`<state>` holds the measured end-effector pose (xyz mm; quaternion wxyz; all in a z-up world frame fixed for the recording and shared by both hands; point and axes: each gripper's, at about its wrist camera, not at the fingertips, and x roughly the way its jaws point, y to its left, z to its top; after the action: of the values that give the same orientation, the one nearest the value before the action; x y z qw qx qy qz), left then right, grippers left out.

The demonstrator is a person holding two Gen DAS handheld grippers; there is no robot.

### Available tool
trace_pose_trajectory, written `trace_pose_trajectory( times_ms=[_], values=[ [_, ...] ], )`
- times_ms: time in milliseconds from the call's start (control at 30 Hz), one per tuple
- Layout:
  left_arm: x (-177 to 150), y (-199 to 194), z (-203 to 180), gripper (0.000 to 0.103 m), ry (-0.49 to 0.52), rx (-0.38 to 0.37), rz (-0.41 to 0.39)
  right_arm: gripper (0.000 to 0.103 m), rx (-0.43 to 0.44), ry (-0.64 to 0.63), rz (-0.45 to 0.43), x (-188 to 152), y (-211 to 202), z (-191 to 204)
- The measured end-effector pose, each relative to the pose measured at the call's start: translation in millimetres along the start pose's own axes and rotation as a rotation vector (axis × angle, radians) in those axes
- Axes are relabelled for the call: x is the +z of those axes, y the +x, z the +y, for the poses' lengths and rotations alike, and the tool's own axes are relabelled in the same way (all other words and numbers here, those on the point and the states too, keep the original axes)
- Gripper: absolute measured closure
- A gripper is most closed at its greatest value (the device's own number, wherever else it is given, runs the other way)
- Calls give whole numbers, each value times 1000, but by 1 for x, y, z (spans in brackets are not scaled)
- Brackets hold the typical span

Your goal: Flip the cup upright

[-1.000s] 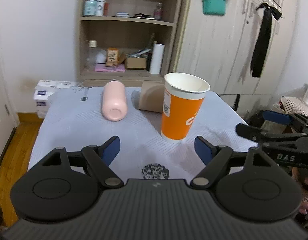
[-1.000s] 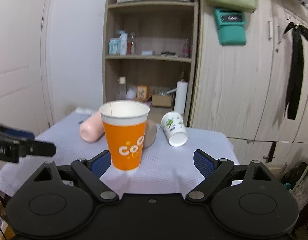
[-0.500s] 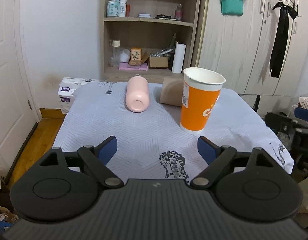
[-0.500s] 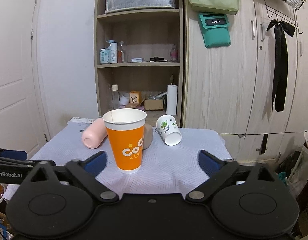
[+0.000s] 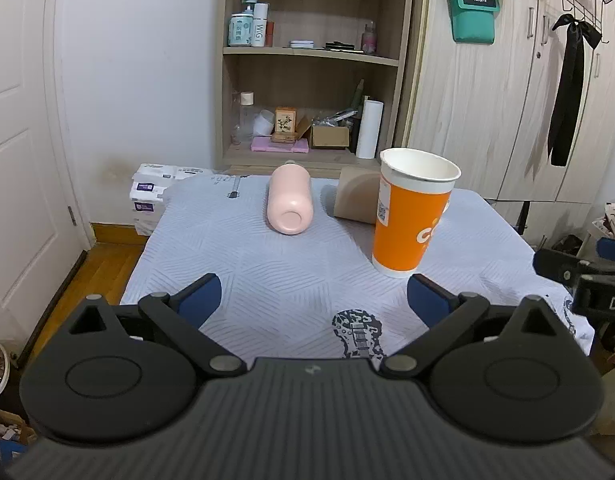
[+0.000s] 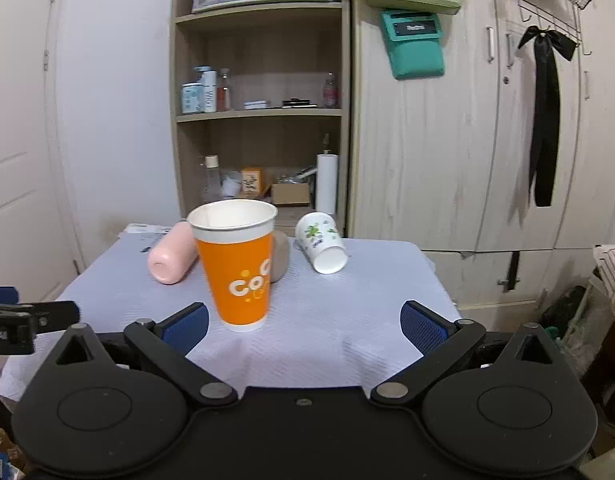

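You have drawn both grippers back from the table in the last second, so the tall orange paper cup (image 6: pixel 238 268) now stands upright and free on the pale blue tablecloth (image 6: pixel 347 320), which reads as the flip done. Your left gripper (image 5: pixel 313 300) and right gripper (image 6: pixel 303 324) both have jaws apart, holding nothing. The cup's white inside looks empty; the small white floral paper cup (image 6: pixel 321 246) and the pink bottle (image 5: pixel 289 204) lie on their sides behind it.
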<state>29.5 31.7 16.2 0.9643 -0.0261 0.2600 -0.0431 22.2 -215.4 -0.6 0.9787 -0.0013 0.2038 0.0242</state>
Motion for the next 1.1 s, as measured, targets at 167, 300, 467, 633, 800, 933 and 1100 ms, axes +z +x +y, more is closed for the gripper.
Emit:
trace_pose_trajectory(
  times_ms=[167, 300, 467, 633, 800, 933, 1100],
  values=[
    [1, 2, 0, 0, 10, 31, 6, 0, -42, -21, -4, 0, 0, 1],
    [0, 4, -1, 0, 20, 48, 32, 0, -33, -12, 0, 1, -1, 1],
    [-1, 2, -4, 0, 32, 49, 46, 0, -47, -1, 14, 0, -4, 2],
    [-1, 0, -5, 0, 35, 57, 51, 0, -55, 2, 9, 0, -8, 1],
    [-1, 1, -3, 0, 21, 39, 73, 0, -65, 2, 17, -2, -7, -2],
    [-2, 2, -5, 0, 29, 44, 78, 0, -68, 2, 20, -1, -6, -2],
    [-3, 2, -6, 0, 32, 45, 77, 0, -69, 2, 23, -2, -5, -1]
  ],
)
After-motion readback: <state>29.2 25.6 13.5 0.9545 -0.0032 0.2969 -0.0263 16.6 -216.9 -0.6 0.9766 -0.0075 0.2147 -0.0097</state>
